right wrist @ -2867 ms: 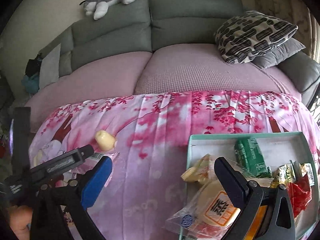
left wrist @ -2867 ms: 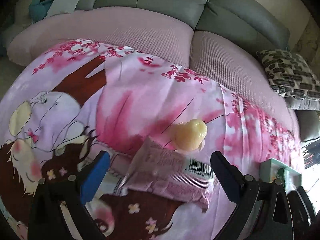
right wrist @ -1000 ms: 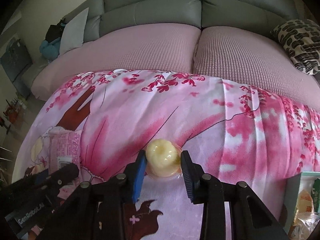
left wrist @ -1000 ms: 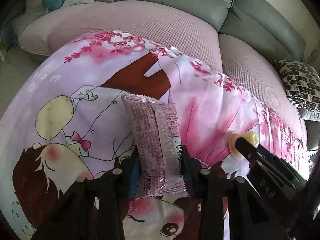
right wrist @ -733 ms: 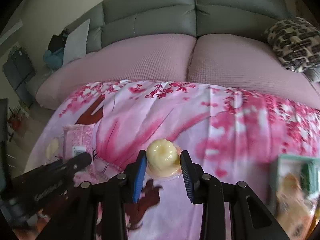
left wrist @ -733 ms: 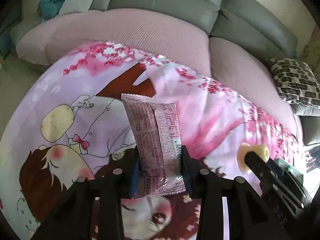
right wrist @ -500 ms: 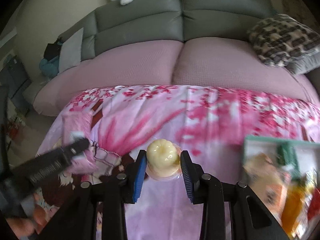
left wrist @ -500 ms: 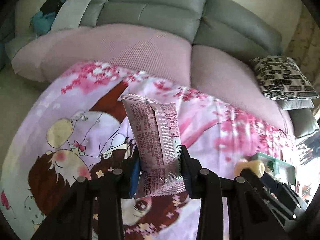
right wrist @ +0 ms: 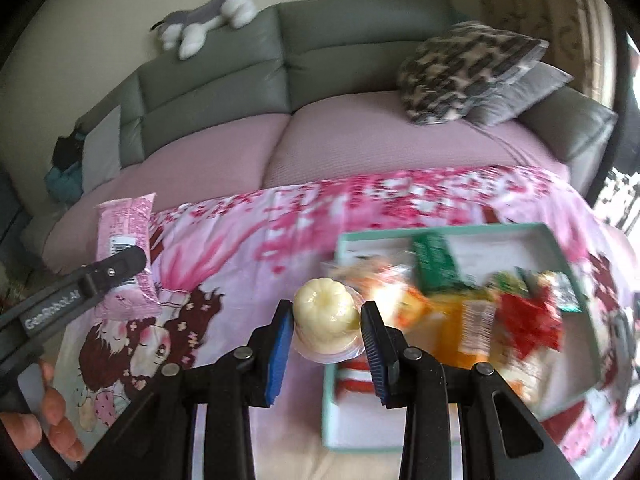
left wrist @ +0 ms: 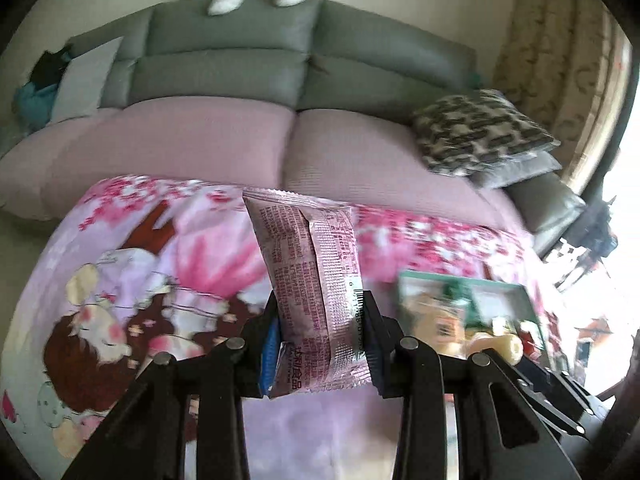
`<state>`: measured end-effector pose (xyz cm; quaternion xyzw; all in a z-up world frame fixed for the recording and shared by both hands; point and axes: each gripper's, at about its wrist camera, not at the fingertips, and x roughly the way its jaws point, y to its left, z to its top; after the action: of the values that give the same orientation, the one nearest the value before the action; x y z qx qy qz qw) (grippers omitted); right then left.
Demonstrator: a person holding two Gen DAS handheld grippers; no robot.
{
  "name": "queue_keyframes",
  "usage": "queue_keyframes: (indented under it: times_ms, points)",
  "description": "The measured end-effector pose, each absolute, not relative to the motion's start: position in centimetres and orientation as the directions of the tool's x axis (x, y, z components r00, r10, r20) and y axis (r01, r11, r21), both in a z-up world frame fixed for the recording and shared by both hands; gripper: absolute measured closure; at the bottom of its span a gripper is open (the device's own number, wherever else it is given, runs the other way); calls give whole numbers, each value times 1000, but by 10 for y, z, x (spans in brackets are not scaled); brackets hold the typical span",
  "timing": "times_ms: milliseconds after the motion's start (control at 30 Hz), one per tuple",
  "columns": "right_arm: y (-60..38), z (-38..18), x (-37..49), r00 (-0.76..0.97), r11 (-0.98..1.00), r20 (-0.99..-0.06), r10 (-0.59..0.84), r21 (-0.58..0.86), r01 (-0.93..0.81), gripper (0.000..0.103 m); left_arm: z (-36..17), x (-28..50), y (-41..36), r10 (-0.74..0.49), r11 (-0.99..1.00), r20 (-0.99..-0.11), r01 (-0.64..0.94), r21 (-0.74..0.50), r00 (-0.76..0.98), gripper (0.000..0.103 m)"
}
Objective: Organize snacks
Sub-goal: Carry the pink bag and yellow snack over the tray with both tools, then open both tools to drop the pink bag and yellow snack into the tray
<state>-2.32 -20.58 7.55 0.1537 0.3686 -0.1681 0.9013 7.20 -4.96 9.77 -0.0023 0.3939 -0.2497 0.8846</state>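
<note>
Grey sectional sofa [right wrist: 328, 52] with mauve seat cushions across the back; grey-and-white plush husky [right wrist: 208, 16] sprawled on its backrest, patterned black-and-cream pillow [right wrist: 464, 68] stacked on a grey one at the right end. In front, pink cherry-blossom cloth with cartoon figures [right wrist: 248, 240] spread wide. On that cloth, toward the right, shallow mint-green rectangular tray [right wrist: 400, 236] crowded with blurred snack packets, green, orange and red among them. Left gripper [left wrist: 320, 344] clamped on the lower end of a pink foil snack packet [left wrist: 312, 276], packet upright and lifted clear of the cloth, left of the tray. Right gripper [right wrist: 325, 328] pressed on both sides of a pale yellow fluted jelly cup [right wrist: 324, 316], cup raised at the tray's near-left corner. Fingers of a hand [right wrist: 60, 412] wrapped on the left gripper's handle, low at the left in the right wrist view.
</note>
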Motion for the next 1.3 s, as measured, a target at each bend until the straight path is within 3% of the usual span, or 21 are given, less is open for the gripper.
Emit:
queue_keyframes:
  times_ms: [367, 767, 800, 900, 1000, 1133, 1200, 1300]
  points:
    - [-269, 44, -97, 546, 800, -783, -299, 106, 590, 66, 52, 7, -145, -535, 742, -768, 629, -230, 351, 65]
    - [-317, 11, -115, 529, 733, -815, -237, 208, 648, 66, 9, -4, -192, -466, 723, -827, 674, -152, 314, 64]
    - [-318, 8, -116, 527, 730, -818, -232, 212, 650, 66, 7, -4, -195, -457, 723, -832, 676, -143, 314, 62]
    - [-322, 3, -118, 522, 714, -825, -217, 230, 661, 65, 11, -7, -192, -447, 739, -823, 662, -120, 350, 36]
    - [-323, 6, -121, 528, 709, -820, -220, 238, 664, 65, 15, -8, -185, -464, 739, -815, 658, -140, 347, 33]
    - [-321, 10, -122, 527, 718, -818, -231, 222, 659, 62, 21, -10, -173, -455, 756, -811, 641, -133, 368, 21]
    - [-319, 13, -123, 527, 724, -815, -239, 212, 657, 40, 26, -10, -165, -449, 771, -802, 625, -125, 394, 15]
    - [-313, 21, -123, 533, 738, -804, -263, 188, 648, 35, 29, -7, -150, -394, 819, -793, 569, -73, 465, 4]
